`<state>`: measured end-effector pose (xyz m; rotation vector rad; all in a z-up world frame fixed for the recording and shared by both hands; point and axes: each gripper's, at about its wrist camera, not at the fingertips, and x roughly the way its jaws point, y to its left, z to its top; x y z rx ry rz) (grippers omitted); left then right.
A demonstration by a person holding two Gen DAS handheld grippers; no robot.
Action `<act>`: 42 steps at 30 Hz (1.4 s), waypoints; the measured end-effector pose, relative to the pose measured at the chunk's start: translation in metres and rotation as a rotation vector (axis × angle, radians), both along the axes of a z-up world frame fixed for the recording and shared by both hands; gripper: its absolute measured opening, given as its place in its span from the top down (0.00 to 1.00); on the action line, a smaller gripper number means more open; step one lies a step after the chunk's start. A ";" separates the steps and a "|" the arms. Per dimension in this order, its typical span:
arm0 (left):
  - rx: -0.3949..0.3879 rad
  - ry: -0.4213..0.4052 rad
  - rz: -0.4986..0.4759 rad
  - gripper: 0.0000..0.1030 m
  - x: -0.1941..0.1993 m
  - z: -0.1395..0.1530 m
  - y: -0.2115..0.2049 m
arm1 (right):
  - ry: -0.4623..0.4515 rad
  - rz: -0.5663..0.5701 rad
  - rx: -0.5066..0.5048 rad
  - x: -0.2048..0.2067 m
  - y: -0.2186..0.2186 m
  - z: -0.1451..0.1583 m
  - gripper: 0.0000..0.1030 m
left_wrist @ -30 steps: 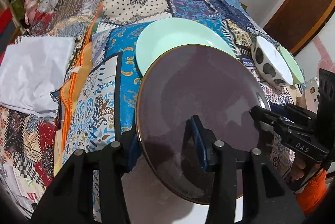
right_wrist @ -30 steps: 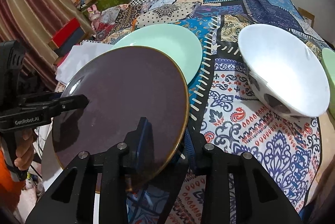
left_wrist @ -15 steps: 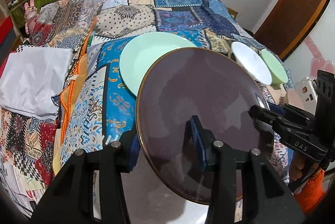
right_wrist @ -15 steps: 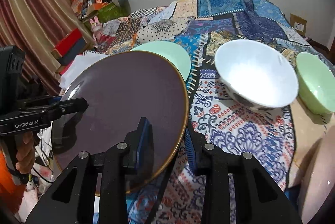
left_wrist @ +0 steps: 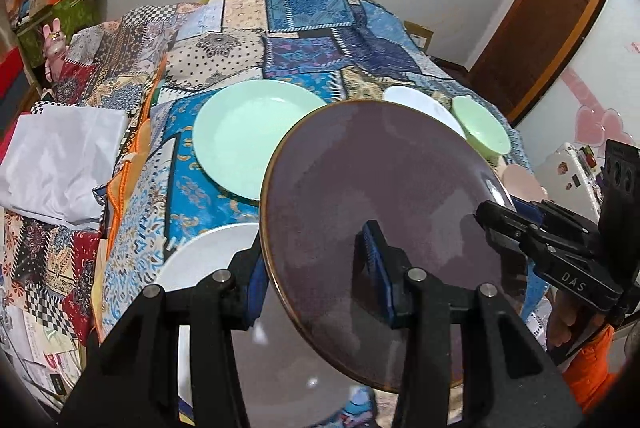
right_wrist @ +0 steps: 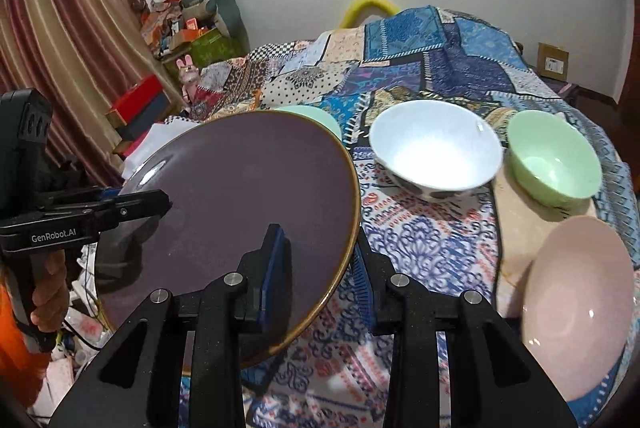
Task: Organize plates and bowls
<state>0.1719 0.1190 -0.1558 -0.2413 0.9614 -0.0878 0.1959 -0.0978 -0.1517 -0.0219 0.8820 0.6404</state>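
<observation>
Both grippers, left gripper and right gripper, are pinching opposite rims of the purple plate, carrying it level above the quilt, likely for stacking on the mint plate.

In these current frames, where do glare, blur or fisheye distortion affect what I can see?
Left wrist view: dark corner vignette, a bowed door frame, small highlights on the purple plate. Right wrist view: the white bowl is washed out inside, the pink bowl at the edge looks soft and stretched, and the curtain curves.
</observation>
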 end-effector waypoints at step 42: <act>-0.055 0.176 -0.106 0.58 0.021 -0.076 -0.099 | 0.134 -0.139 -0.013 -0.015 -0.095 -0.056 0.71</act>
